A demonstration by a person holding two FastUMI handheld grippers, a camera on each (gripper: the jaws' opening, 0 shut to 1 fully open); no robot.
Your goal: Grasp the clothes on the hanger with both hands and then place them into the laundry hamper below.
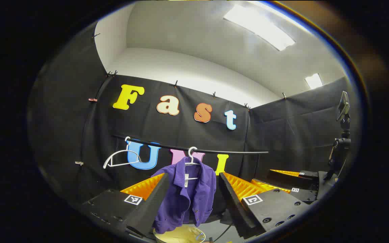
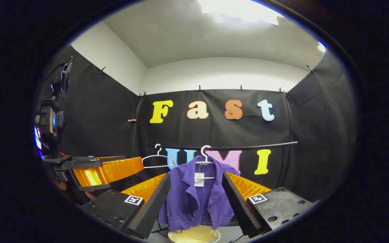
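Note:
A purple button shirt hangs on a white hanger from a black rail, straight ahead of both grippers and some way off. Below it stands the pale round laundry hamper. My left gripper is open, its fingers spread wide with the shirt framed between them at a distance. In the right gripper view the shirt hangs above the hamper, and my right gripper is open too, holding nothing. The left gripper shows off to the left; the right gripper shows off to the right.
An empty white hanger hangs further left on the rail, also seen as a bare hanger. A camera on a stand rises at the right side of the booth, and appears as a stand-mounted camera at the left.

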